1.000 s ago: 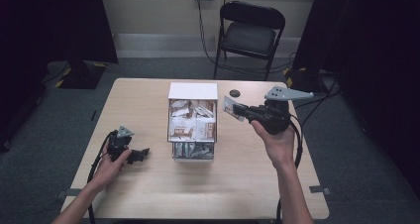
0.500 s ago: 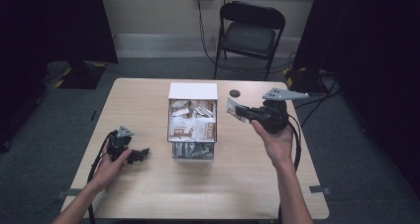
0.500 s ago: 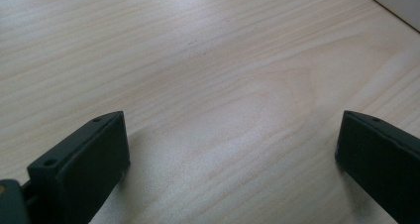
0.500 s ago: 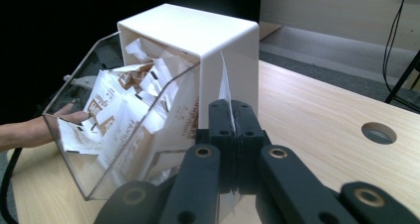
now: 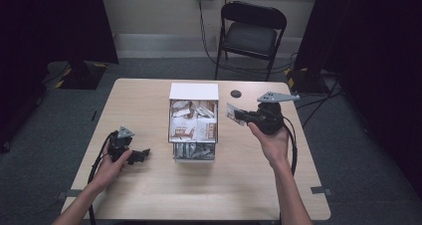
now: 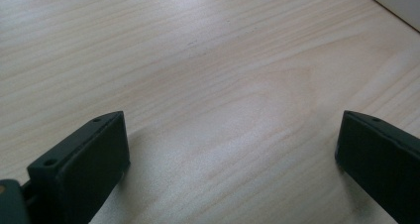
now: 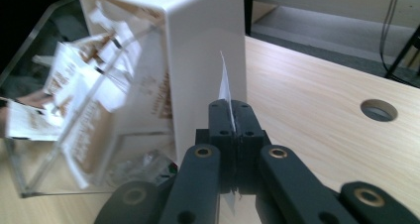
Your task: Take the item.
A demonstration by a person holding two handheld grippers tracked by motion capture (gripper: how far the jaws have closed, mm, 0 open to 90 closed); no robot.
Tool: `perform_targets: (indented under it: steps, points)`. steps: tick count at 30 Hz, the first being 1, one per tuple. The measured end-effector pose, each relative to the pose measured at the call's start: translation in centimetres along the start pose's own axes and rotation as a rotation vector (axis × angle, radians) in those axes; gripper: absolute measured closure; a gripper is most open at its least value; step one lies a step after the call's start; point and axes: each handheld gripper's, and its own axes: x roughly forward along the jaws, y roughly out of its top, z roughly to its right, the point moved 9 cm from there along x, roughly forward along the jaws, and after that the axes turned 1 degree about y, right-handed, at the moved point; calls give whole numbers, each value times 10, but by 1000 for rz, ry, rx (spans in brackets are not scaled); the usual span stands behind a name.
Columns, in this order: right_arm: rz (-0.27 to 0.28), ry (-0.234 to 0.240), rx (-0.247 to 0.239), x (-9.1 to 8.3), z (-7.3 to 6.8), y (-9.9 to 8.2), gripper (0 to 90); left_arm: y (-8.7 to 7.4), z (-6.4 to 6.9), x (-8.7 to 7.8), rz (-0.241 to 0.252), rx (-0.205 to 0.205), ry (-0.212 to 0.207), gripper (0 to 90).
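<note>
Shifted slightly since a second ago: right gripper [image 5: 242, 116] with its packet [image 5: 232, 111] now a touch lower and closer to the organiser box [image 5: 194, 91]; left side unchanged

Sits mid-table [image 5: 149, 195], that box: white back wall, clear front compartments stuffed with brown-and-white sachets [image 5: 191, 128], silvery ones in the lowest tray [image 5: 193, 152]

Lies directly left of the right gripper tip, just beside the box's right wall, so clearly the nearer hand; left gripper [image 5: 140, 156] well apart on the far side

Held edge-on in the right gripper view: jaws clamped flat on the thin white packet, long axis running out along the jaws toward the white wall

Rests low over bare wood, left gripper, jaws spread wide, nothing between

Print on sachets too blurred to read; no legible brand
</note>
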Motion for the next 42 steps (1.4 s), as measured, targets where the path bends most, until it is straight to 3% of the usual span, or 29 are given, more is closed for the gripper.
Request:
perform_targets:
  steps: [5, 13, 21, 28, 42]
  points:
    - [-32, -19, -12, 9, 5, -9, 893, 0, 0, 0, 0, 0, 0, 0]
    - [-59, -24, 33, 22, 19, -24, 894, 0, 0, 0, 0, 0, -2, 0]
    - [-80, -32, 46, 31, 26, -37, 894, 0, 0, 0, 2, -3, 0, 0]
    - [-97, -22, 54, 39, 29, -47, 894, 0, 0, 0, 0, 0, 0, 0]
    - [-182, -28, 48, 68, 32, -79, 894, -1, 0, -1, -5, 8, -2, 0]
